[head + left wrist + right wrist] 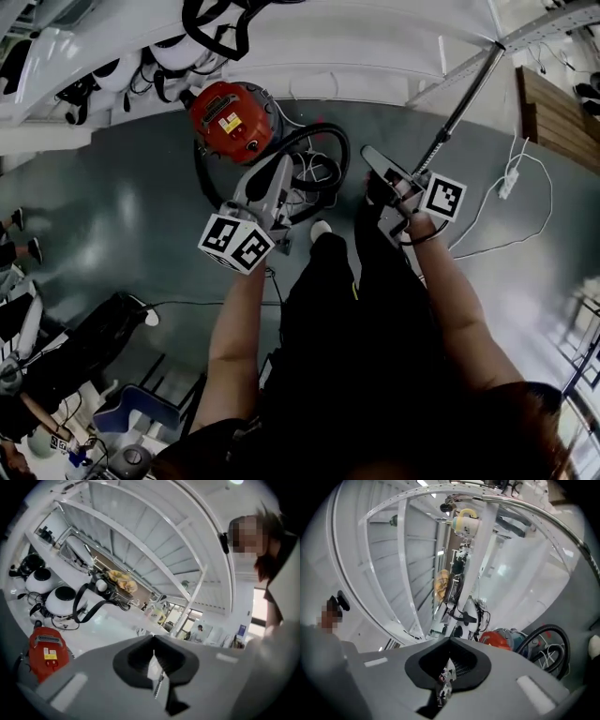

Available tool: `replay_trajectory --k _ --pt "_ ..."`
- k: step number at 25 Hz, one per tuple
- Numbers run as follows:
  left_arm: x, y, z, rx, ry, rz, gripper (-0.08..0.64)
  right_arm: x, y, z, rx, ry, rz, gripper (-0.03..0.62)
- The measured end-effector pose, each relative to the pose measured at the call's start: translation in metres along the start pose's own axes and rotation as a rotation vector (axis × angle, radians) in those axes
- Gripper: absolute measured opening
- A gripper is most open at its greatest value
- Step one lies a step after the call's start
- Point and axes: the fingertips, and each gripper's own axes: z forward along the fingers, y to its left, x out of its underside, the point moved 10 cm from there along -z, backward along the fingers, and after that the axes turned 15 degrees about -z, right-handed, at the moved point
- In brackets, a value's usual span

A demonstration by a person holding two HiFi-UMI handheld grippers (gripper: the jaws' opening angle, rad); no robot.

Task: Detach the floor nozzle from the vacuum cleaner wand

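The red vacuum canister (230, 120) stands on the grey floor with its black hose (323, 155) coiled beside it. It also shows in the left gripper view (44, 651) and in the right gripper view (497, 639). A thin dark and silver pole (457, 111) slants up behind my right gripper; I cannot tell whether it is the wand. No floor nozzle can be made out. My left gripper (272, 178) (154, 667) and my right gripper (373, 157) (447, 672) are both held up in the air, shut, with nothing between the jaws.
White tables and shelving (375, 56) run along the far side. A white power strip and cable (511, 183) lie on the floor at the right, near a wooden bench (553, 112). Bags and clutter (84, 347) sit at the lower left.
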Motion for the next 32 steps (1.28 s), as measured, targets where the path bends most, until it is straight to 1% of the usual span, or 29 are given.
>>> replay_trajectory --k 2,4,7,10,12,14,17,20,22,25,29,32 --pt "0.001 -0.019 -0.002 0.035 0.026 0.035 0.011 -0.007 0.021 0.000 0.003 0.028 -0.073 -0.006" --pt "0.001 -0.034 -0.005 0.058 0.038 0.043 0.011 -0.011 0.041 0.002 0.003 0.060 -0.133 -0.006" --pt "0.004 -0.052 -0.014 0.054 0.058 0.088 0.011 -0.007 0.067 -0.004 0.029 0.077 -0.206 -0.006" --pt "0.012 -0.067 -0.026 0.045 0.073 0.137 0.011 0.006 0.087 -0.015 0.082 0.074 -0.297 -0.006" --pt "0.017 -0.074 -0.034 0.044 0.073 0.165 0.011 0.015 0.100 -0.021 0.106 0.053 -0.344 -0.006" --pt "0.022 -0.080 -0.038 0.044 0.072 0.211 0.011 0.021 0.112 -0.026 0.122 0.022 -0.380 -0.006" --pt "0.029 -0.087 -0.043 0.020 0.085 0.271 0.011 0.028 0.130 -0.033 0.150 -0.001 -0.464 -0.006" --pt "0.032 -0.091 -0.046 -0.009 0.085 0.290 0.011 0.030 0.144 -0.038 0.195 0.008 -0.600 -0.006" --pt "0.032 -0.095 -0.046 -0.016 0.082 0.297 0.011 0.029 0.153 -0.040 0.229 0.021 -0.691 -0.006" --pt "0.029 -0.104 -0.046 -0.020 0.079 0.312 0.011 0.028 0.162 -0.042 0.278 0.037 -0.796 -0.006" --pt "0.032 -0.113 -0.046 -0.050 0.092 0.375 0.011 0.030 0.168 -0.045 0.331 0.067 -0.899 -0.006" --pt "0.033 -0.119 -0.045 -0.059 0.104 0.391 0.011 0.030 0.172 -0.048 0.351 0.078 -0.936 -0.006"
